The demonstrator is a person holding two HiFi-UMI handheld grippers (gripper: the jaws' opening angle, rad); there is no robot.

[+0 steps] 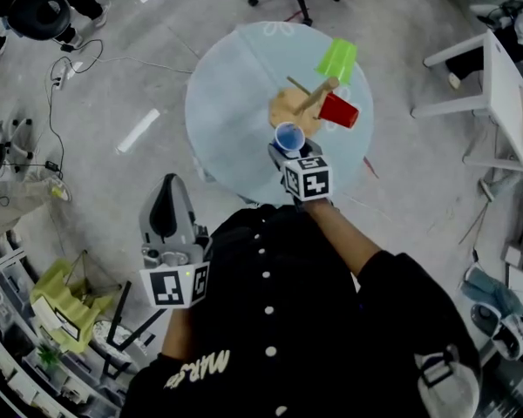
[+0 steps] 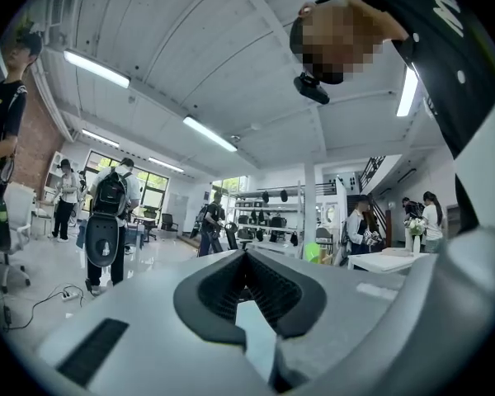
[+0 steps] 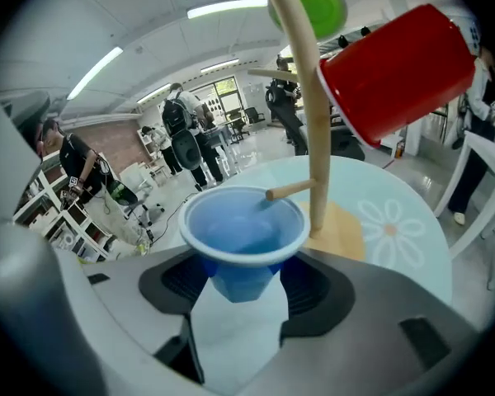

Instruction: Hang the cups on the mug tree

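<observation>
Over blue cup (image 3: 243, 229), tree peg (image 3: 290, 190); red cup (image 3: 396, 68), green cup (image 3: 318, 2) hang higher.

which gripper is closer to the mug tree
Right. The right gripper holds a blue cup right beside the mug tree, over the table. The left gripper hangs back beside the person's body, off the table.

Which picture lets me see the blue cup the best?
The right gripper view: the blue cup fills the middle, close up, gripped between the jaws, its open mouth toward the camera. The head view shows the cup only small, from above. The left gripper view does not show it.
</observation>
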